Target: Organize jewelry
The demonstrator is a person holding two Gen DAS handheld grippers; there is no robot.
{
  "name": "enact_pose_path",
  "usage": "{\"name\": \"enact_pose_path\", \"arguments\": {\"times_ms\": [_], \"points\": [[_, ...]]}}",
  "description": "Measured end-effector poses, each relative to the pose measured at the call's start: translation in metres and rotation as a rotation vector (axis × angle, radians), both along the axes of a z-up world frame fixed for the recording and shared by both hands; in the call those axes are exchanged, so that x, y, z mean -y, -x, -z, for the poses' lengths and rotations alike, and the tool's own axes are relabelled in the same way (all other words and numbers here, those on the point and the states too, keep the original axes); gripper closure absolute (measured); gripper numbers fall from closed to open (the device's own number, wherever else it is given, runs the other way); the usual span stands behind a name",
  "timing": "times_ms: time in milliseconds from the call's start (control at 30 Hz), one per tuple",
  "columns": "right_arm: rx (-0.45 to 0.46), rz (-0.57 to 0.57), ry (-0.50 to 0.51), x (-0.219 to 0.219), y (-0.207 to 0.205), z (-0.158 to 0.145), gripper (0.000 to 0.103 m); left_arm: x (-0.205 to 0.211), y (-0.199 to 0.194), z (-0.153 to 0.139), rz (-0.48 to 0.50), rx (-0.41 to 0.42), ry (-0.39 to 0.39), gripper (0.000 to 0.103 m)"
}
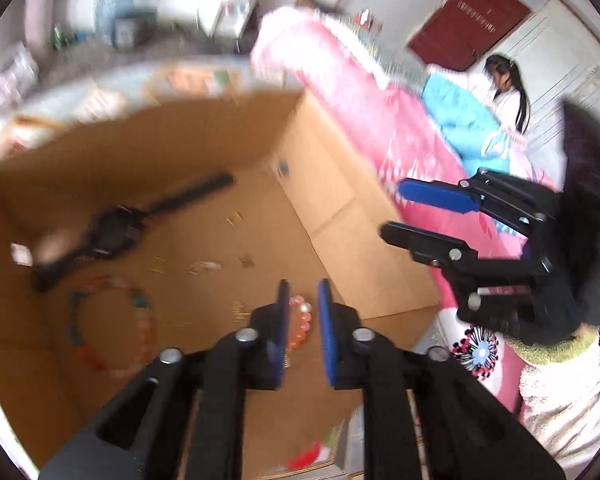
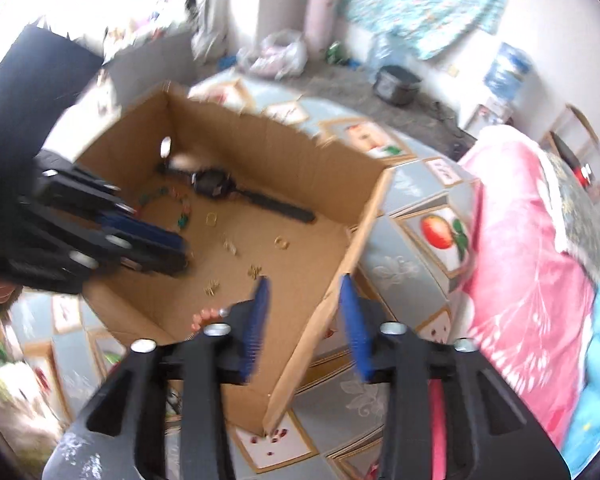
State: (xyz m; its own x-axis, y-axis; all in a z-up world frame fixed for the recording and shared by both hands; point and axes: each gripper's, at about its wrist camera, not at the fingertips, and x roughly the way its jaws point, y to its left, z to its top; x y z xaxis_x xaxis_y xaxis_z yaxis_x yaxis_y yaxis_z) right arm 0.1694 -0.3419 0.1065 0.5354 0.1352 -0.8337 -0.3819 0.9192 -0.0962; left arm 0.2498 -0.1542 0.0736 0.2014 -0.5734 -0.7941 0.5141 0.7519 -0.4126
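The black watch (image 2: 214, 182) is lying flat in the cardboard box (image 2: 300, 148), strap running roughly corner-to-corner, blurred; left gripper (image 1: 303, 312) is gaping narrowly, right gripper (image 2: 306, 304) wider, both holding nothing.

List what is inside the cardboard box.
In the cardboard box: a black watch, a multicoloured bead bracelet, a pink bead bracelet partly behind the left gripper, and scattered small gold pieces. The near corner is covered.

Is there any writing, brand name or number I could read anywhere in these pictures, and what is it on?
None can be read.
Dark red door: a row of pale marks that may be writing, too small and blurred.
Cardboard box: a small dark mark on its inner wall, too blurred.
Black watch: no readable face.
Patterned cloth: fruit pictures only, no words.
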Motion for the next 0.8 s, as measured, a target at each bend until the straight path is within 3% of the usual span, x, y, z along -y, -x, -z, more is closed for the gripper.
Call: {"name": "enact_pose_path", "arguments": {"times_ms": [133,233,300,400,467,600,800], "points": [[-0.015,0.111,-0.216,0.037,0.013,-0.007,0.043,-0.073,0.04,-0.042,-0.156,0.196,0.011,0.041],[-0.12,0.164,-0.418,0.056,0.011,0.015,0.042,-0.129,0.064,-0.055,-0.318,0.297,0.003,0.022],[-0.189,0.203,-0.501,0.062,0.008,0.034,0.042,-0.161,0.069,-0.047,-0.398,0.267,0.035,0.019],[-0.248,0.247,-0.554,0.059,0.006,0.051,0.042,-0.191,0.062,-0.01,-0.494,0.103,0.104,0.02],[-0.271,0.244,-0.599,0.055,0.006,0.055,0.041,-0.202,0.058,0.017,-0.503,0.007,0.155,0.02],[-0.247,0.262,-0.535,0.04,0.008,0.05,0.041,-0.194,0.053,0.051,-0.457,-0.151,0.302,0.019],[-0.223,0.296,-0.476,0.03,0.012,0.05,0.041,-0.18,0.066,0.045,-0.475,-0.08,0.229,0.019]]}}
